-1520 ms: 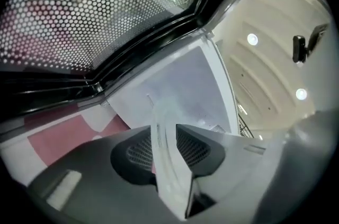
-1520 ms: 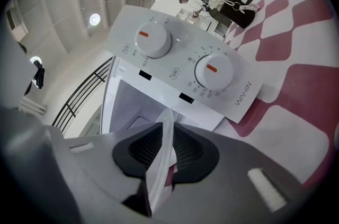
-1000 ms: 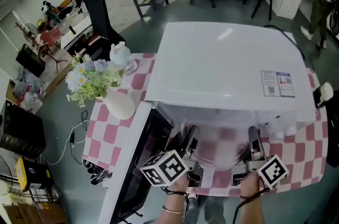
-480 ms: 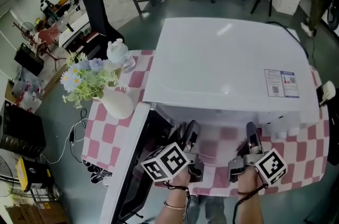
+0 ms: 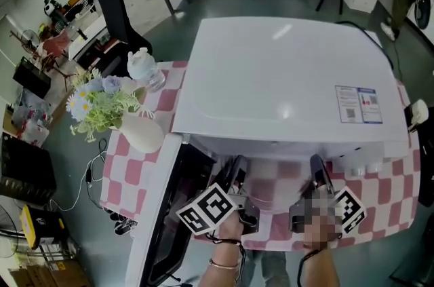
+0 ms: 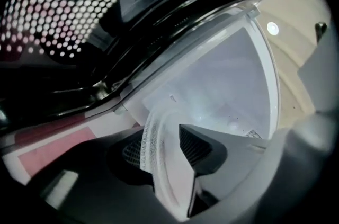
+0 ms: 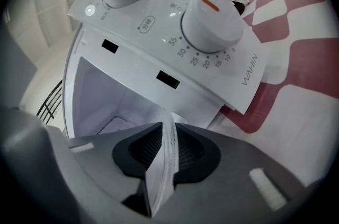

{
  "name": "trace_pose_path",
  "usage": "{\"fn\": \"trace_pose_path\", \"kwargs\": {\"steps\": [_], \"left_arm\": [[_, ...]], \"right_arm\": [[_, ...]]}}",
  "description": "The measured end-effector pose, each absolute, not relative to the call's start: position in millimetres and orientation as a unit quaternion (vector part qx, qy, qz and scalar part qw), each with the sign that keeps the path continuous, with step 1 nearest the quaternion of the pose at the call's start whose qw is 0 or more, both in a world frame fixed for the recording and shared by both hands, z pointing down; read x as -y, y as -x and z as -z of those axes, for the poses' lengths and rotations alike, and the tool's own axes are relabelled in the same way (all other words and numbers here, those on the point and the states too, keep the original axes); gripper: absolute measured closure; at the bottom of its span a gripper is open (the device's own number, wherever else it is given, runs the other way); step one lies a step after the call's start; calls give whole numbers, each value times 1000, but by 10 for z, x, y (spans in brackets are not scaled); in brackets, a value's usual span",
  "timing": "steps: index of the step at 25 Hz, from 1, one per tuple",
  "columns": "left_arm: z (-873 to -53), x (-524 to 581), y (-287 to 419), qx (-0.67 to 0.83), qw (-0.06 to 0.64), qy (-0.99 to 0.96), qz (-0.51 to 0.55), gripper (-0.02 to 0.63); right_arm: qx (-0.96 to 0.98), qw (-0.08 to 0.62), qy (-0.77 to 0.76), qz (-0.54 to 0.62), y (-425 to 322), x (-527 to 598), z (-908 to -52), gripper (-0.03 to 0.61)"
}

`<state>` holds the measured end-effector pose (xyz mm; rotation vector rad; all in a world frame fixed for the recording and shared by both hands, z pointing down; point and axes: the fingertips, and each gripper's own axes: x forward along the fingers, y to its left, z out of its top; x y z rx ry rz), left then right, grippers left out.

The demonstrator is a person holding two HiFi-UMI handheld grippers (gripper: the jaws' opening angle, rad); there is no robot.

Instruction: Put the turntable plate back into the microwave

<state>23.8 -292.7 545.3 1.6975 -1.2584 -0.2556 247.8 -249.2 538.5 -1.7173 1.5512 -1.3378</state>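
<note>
We hold the glass plate (image 5: 274,189) between our two claws, right in front of the open mouth of the microwave (image 5: 285,75). The left claw (image 5: 235,170) has the plate's left rim between its jaws. In the left gripper view the pale, ribbed edge of the glass runs straight through the gap with both ridged pads against it, and the jaws are closing on it. The right claw (image 5: 317,171) grips the opposite rim, and in the right gripper view the thin glass edge stands pinched between its two dark pads. The plate therefore spans from one claw to the other. From the head view its far part sits under the front edge of the microwave's white top, though we cannot tell whether it has crossed into the opening. Through the clear glass we see the pink and white checks of the covered counter (image 5: 390,194).

The door (image 5: 159,224) hangs wide open on the left, and its dotted window fills the upper left of the left gripper view. Past that claw's tips lies the white cavity (image 6: 222,85). Past the right claw's tips we see the control panel with its two round dials (image 7: 212,24), just right of the same opening. A white vase (image 5: 142,133) of flowers stands on the counter, left of the microwave and well apart from both claws.
</note>
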Motion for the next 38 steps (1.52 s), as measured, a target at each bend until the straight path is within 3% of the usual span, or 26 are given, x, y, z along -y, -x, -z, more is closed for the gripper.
{"fn": "trace_pose_path", "kwargs": {"steps": [13, 22, 32, 34, 38], "left_arm": [[-5431, 2919, -173, 532, 500, -667, 149, 509], [-5435, 2955, -133, 539, 497, -661, 161, 511], [-5484, 2553, -138, 522, 494, -686, 112, 458], [-5520, 2344, -163, 509, 517, -678, 115, 426], [-5552, 2074, -393, 458, 570, -667, 144, 430]], "right_arm": [[-590, 187, 608, 497, -2431, 2353, -5427, 495], [-656, 220, 505, 516, -1850, 2036, -5317, 495], [-619, 251, 500, 551, -1919, 1927, -5424, 515], [-616, 250, 503, 552, -1911, 1927, -5438, 517], [-614, 247, 508, 552, -1931, 1917, -5445, 517]]}}
